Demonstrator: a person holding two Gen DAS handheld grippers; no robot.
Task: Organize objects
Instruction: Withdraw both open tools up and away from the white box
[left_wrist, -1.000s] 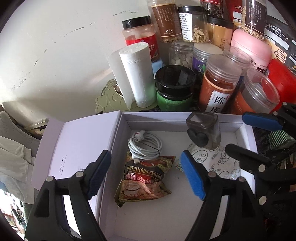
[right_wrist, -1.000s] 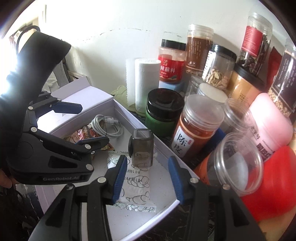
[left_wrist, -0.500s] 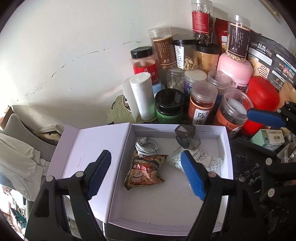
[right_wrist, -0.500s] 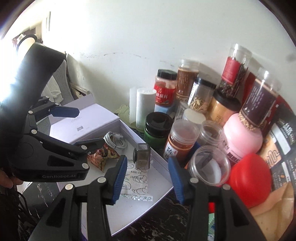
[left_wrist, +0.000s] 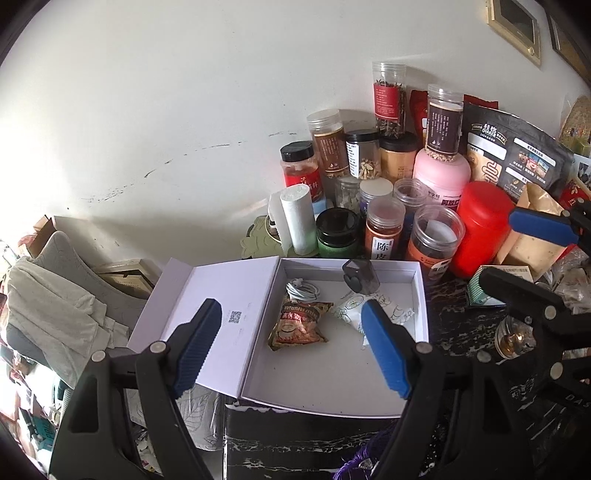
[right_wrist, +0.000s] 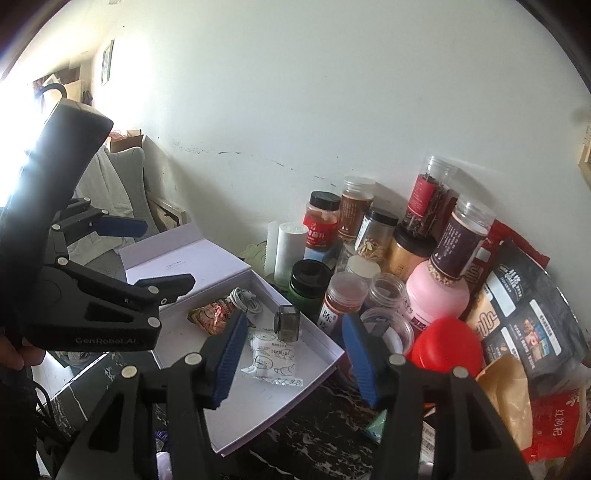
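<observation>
A: How much room around the box (left_wrist: 421, 295)?
B: Its lid (left_wrist: 225, 295) lies flat to the left, past the counter edge; jars (left_wrist: 382, 229) crowd the far wall.
A: What's inside?
B: A cable (left_wrist: 301, 290), snack packet (left_wrist: 297, 325), white pouch (left_wrist: 352, 308) and grey case (left_wrist: 360, 278), all towards the back; the near half is bare.
A: Grippers?
B: Left gripper (left_wrist: 291, 350) is wide open, empty. Right gripper (right_wrist: 291, 362) is opening, holding nothing, above the dark marble counter (right_wrist: 314, 443).
</observation>
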